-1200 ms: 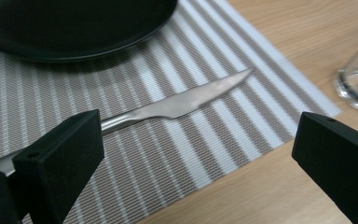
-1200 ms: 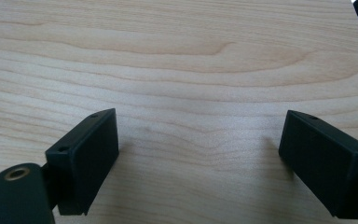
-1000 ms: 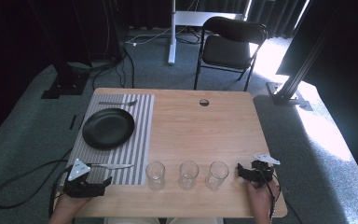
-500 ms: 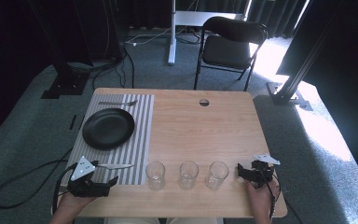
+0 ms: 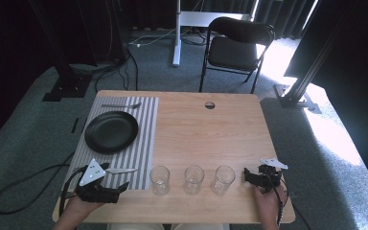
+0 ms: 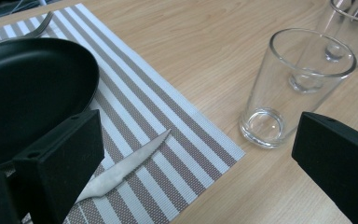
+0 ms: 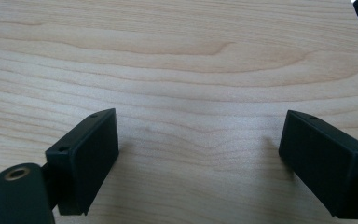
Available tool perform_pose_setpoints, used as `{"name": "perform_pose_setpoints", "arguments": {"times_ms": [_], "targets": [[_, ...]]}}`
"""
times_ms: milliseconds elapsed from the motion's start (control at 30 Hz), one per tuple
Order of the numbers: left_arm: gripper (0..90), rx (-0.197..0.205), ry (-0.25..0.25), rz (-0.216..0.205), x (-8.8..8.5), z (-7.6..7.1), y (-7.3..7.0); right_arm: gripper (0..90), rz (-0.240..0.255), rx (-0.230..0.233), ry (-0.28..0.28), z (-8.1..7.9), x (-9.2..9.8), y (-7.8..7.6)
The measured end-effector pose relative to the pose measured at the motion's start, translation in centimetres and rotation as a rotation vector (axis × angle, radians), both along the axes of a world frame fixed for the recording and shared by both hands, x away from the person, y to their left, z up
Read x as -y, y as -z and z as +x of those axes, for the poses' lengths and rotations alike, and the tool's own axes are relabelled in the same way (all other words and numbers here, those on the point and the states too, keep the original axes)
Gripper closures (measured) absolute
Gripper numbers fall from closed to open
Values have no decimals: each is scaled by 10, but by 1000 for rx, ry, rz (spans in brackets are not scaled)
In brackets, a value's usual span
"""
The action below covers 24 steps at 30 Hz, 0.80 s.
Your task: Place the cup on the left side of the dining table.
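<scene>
My left gripper (image 5: 115,176) rests open at the table's front left corner, over the near edge of a striped placemat (image 5: 143,143). In the left gripper view its jaws (image 6: 200,154) stand wide apart; a knife (image 6: 126,168) lies between them, and an empty glass (image 6: 298,88) stands just beyond. A black plate (image 5: 111,131) sits on the mat, with a fork (image 5: 122,105) behind it. Three empty glasses (image 5: 159,179), (image 5: 193,178), (image 5: 223,178) stand upright in a row along the front. My right gripper (image 5: 247,177) lies open to the right of the third glass, with bare wood (image 7: 182,60) between its jaws.
The wooden table (image 5: 206,139) has a round cable hole (image 5: 210,105) near its far edge. A black folding chair (image 5: 237,45) stands behind the table. A cable (image 5: 24,177) loops on the floor at the left.
My left gripper has shifted a little to the right and turned toward the knife and the nearest glass. The right gripper has stayed put.
</scene>
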<state>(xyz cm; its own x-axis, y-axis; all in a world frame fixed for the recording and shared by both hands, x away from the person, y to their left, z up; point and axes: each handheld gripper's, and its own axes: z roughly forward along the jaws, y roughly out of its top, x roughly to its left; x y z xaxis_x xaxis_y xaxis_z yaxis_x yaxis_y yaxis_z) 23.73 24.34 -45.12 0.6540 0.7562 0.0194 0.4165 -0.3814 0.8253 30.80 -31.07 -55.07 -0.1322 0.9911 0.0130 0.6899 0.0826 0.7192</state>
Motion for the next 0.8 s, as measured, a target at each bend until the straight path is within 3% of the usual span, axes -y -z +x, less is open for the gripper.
{"name": "perform_pose_setpoints", "arguments": {"times_ms": [600,800], "targets": [[41,29,143,-17,30,-1,-20,113,0,1,-1,0,0,0],[40,36,170,-8,41,1,-26,113,0,1,-1,0,0,0]]}}
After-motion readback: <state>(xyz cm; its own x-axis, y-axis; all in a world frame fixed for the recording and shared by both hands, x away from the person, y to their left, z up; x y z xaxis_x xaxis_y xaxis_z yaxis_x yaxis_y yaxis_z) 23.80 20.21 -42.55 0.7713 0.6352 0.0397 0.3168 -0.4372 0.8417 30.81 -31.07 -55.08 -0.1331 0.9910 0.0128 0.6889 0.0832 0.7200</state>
